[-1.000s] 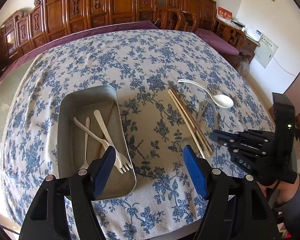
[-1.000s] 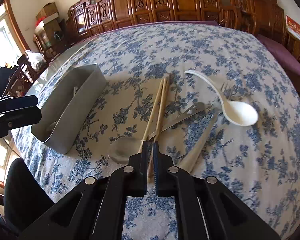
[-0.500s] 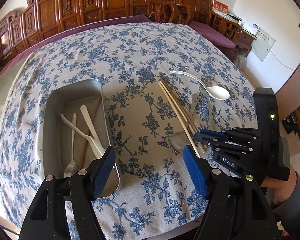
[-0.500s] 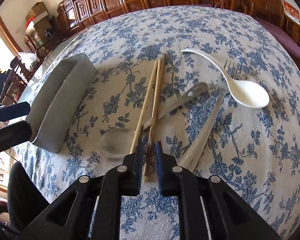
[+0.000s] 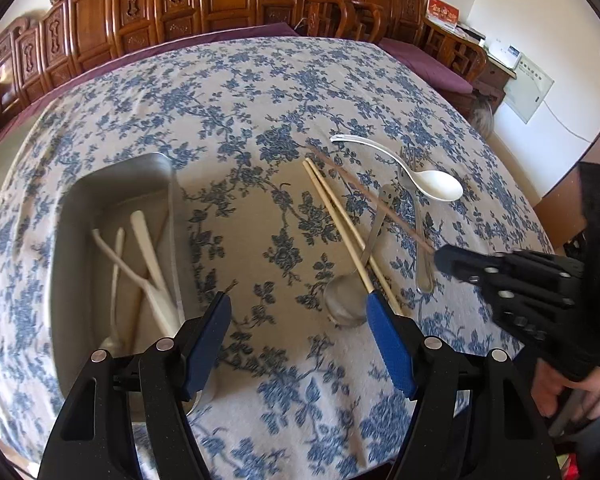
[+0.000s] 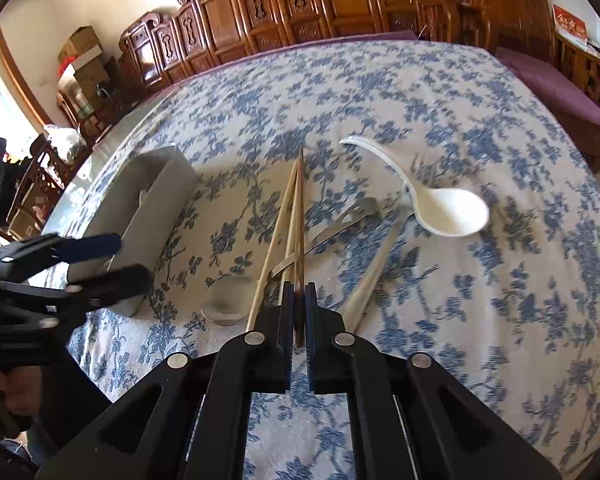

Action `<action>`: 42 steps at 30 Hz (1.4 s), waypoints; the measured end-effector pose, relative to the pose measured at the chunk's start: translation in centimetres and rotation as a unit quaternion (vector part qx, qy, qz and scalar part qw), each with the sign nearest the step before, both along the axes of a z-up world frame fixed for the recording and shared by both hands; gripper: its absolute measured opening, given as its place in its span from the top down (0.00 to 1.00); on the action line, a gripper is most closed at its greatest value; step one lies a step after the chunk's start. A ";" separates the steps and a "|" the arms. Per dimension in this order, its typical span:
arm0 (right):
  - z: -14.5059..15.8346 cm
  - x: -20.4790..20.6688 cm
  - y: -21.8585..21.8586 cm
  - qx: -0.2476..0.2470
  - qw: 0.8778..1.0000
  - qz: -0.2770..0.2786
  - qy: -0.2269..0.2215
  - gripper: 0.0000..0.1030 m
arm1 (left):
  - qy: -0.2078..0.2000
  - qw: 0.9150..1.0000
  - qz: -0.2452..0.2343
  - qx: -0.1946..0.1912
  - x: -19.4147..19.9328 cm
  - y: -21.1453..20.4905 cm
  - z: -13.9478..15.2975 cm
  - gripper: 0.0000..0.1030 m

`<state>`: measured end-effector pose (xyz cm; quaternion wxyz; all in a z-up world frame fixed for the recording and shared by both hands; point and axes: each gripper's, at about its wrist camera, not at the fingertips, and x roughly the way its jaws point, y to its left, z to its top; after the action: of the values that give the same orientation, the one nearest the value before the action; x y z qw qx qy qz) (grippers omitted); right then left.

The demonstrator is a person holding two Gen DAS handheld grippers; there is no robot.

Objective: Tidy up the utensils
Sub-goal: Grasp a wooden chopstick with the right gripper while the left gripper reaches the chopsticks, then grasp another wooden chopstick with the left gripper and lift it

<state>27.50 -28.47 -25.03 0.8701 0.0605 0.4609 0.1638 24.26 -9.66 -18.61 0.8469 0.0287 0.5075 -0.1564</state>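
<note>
Right gripper (image 6: pixel 299 294) pinches one dark chopstick (image 6: pixel 299 216) by its near end, tip raised off the cloth (image 6: pixel 480 320). Left gripper (image 5: pixel 298 320) hangs wide apart beside the tray (image 5: pixel 72 216), which holds pale utensils. Two light chopsticks (image 5: pixel 340 220), metal spoon (image 5: pixel 342 304), white spoon (image 5: pixel 436 184) and fork (image 5: pixel 418 240) lie on the cloth.

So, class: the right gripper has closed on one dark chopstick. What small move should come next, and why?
Probably lift a little more, then carry it left toward the metal tray. The right gripper is shut on the dark chopstick, whose far end still seems to touch the cloth, crossing the metal spoon. The left gripper is open.
</note>
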 end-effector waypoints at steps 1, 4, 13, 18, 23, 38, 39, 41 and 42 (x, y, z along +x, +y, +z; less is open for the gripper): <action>0.2 0.0 -0.3 0.000 1.000 -0.001 -0.003 0.94 | 0.000 1.000 0.000 -0.002 0.2 -0.2 -0.2 0.35; 0.6 -0.3 -1.3 0.005 1.000 -0.003 -0.007 0.94 | 0.002 1.000 0.000 -0.010 0.7 -1.0 -1.0 0.35; -0.4 -1.1 -3.8 0.007 1.000 -0.018 0.000 0.94 | 0.013 0.999 -0.003 -0.033 2.1 -3.1 -3.6 0.43; -0.8 -1.5 -4.6 0.008 1.000 -0.023 0.004 0.94 | 0.013 0.999 -0.001 -0.033 2.9 -3.7 -4.6 0.53; -0.8 -1.5 -4.7 0.011 1.000 -0.023 0.004 0.94 | 0.025 0.999 0.008 -0.038 4.0 -3.7 -5.5 0.63; -0.5 -1.8 -4.1 0.017 1.000 -0.018 0.000 0.94 | 0.035 0.999 0.024 -0.022 5.2 -3.9 -5.7 0.93; -0.4 -1.9 -4.1 0.018 1.000 -0.018 0.001 0.94 | 0.038 0.999 0.025 -0.026 5.2 -3.7 -5.7 0.93; -0.4 -1.9 -4.0 0.018 1.000 -0.018 0.000 0.94 | 0.040 0.998 0.027 -0.028 5.1 -3.6 -5.6 0.95; -0.4 -1.9 -4.0 0.018 1.000 -0.018 0.000 0.94 | 0.039 0.999 0.026 -0.027 5.1 -3.5 -5.6 0.96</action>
<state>25.56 -32.46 -25.44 0.8715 0.0842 0.4570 0.1564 29.33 -13.19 -24.18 0.8307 -0.0138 0.5364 -0.1486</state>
